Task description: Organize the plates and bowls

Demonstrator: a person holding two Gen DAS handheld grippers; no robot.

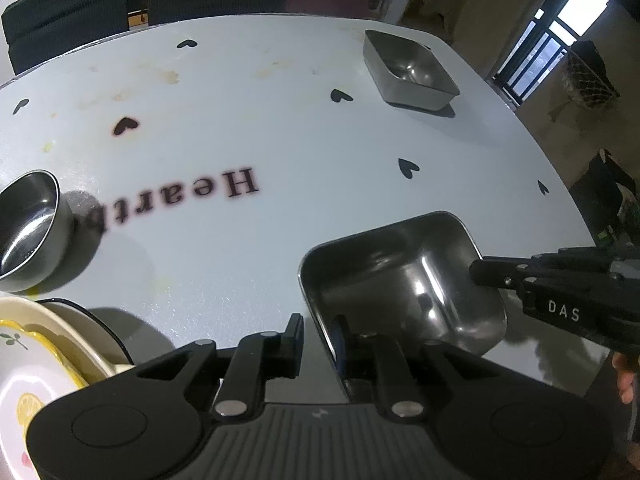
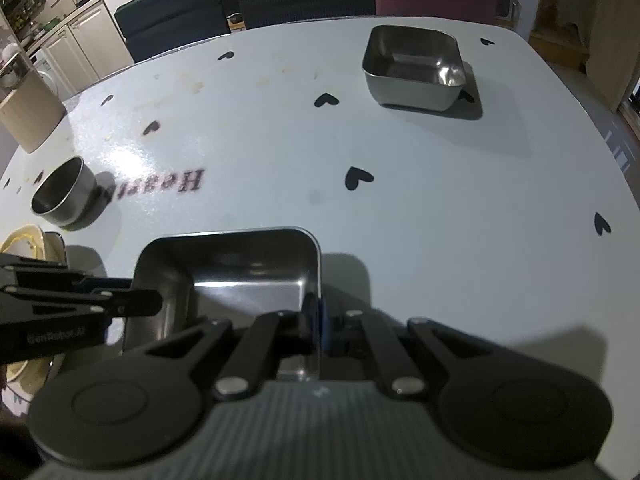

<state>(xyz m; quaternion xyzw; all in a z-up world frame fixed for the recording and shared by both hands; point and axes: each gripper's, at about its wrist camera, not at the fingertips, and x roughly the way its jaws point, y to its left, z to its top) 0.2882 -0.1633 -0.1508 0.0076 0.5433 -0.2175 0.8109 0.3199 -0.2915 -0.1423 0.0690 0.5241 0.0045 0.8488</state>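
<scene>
the near square steel tray (image 2: 236, 280) is held between both grippers, low over the front of the surface (image 2: 440, 200). the right gripper (image 2: 316, 320) is seen with its jaws pinching the tray's right wall. the left gripper (image 1: 320, 336) straddles the tray's left wall with its jaws spread, one finger inside and one outside. a second square tray (image 2: 414, 68) lies ahead and to the right, well apart, nearer the right arm. a round steel bowl (image 2: 64, 196) and stacked plates (image 1: 40, 360) sit to the left.
</scene>
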